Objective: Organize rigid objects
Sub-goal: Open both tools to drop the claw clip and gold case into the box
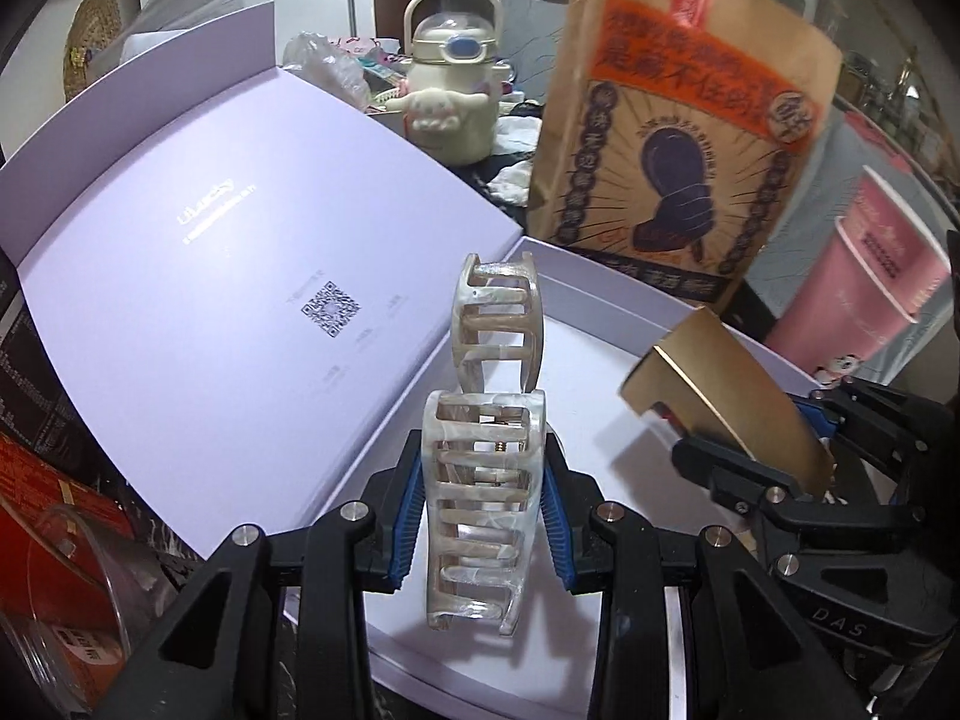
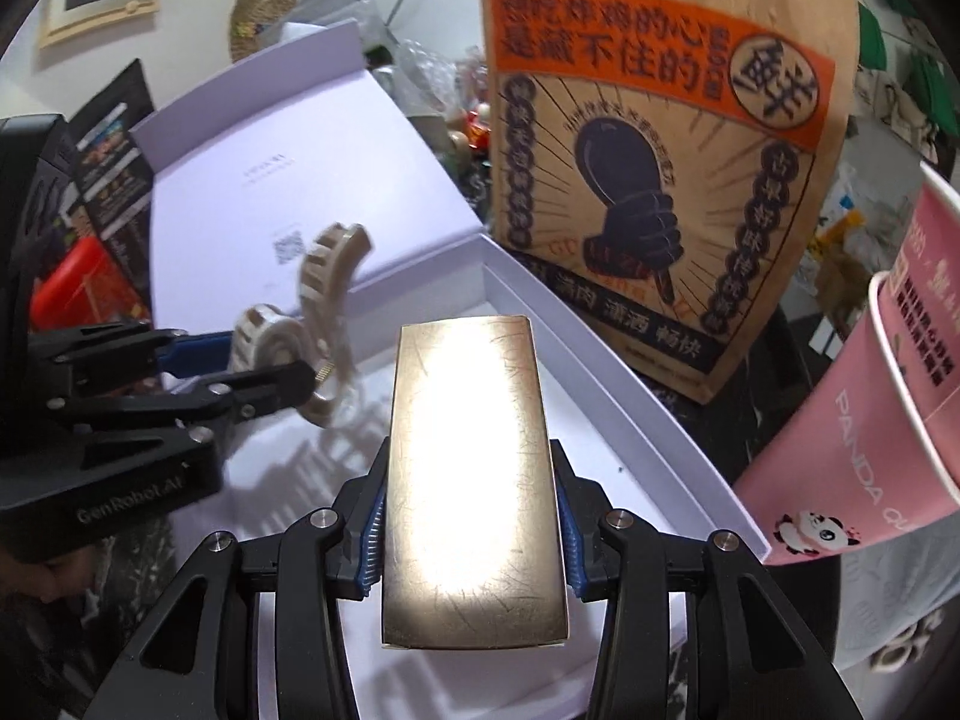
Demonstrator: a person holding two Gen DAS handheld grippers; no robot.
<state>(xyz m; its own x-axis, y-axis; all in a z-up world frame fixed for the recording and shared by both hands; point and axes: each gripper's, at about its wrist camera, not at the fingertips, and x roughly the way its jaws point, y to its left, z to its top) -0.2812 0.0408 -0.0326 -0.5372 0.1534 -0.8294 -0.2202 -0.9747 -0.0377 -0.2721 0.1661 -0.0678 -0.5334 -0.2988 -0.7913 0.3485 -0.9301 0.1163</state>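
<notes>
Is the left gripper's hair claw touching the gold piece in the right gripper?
Apart. The left wrist view shows bare white box floor between the hair claw and the gold piece; the right wrist view shows the same gap.

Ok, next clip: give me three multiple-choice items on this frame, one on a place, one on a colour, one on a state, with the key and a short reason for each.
1. Where does the brown paper bag stand?
A. Inside the white box
B. Behind the white box
C. On the open lid

2. What colour is the flat case in the right gripper?
A. Gold
B. Pink
C. Blue

3. What is the state of the left gripper?
A. Open and empty
B. Shut on the pink cup
C. Shut on the hair claw

Key: 1 B, the bag rises beyond the box's far wall. 2 A, its scratched metallic face is golden in both views. 3 C, the blue pads press on both sides of the marbled claw.
</notes>
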